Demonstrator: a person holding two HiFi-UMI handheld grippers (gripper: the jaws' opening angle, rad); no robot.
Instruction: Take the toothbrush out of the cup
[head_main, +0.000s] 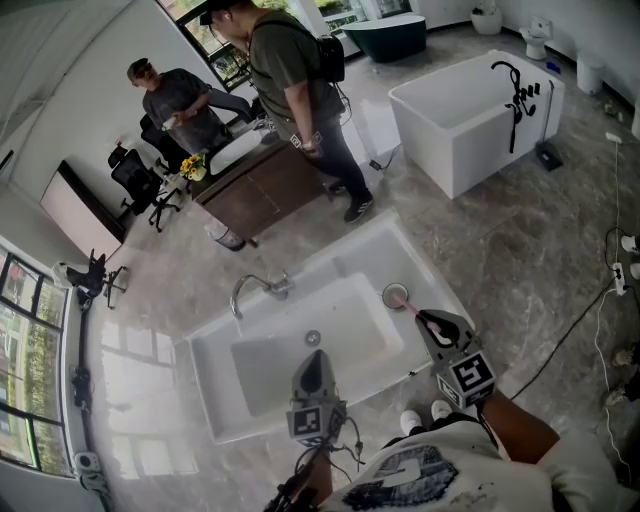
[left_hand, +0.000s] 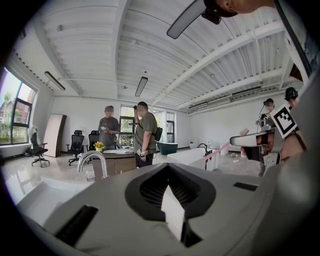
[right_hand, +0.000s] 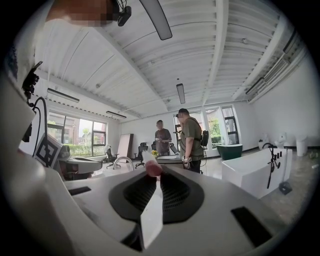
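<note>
Open floor (head_main: 520, 250) rings our sink (head_main: 215, 400). Our left claw (head_main: 313, 358) hangs closed and empty over its front edge. Our right claw (head_main: 428, 320) pinches the slanting toothbrush (head_main: 410, 308), whose far end sits at the cup (head_main: 395, 296) on the right rim.

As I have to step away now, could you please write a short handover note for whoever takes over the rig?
Right gripper: shut on the handle of the slim pink plastic toothbrush.
Left gripper: shut, empty, above the white sink.
The brush's far end is at the small round cup on the sink's rim.
Done: the grasp. Left: lift it clear.
</note>
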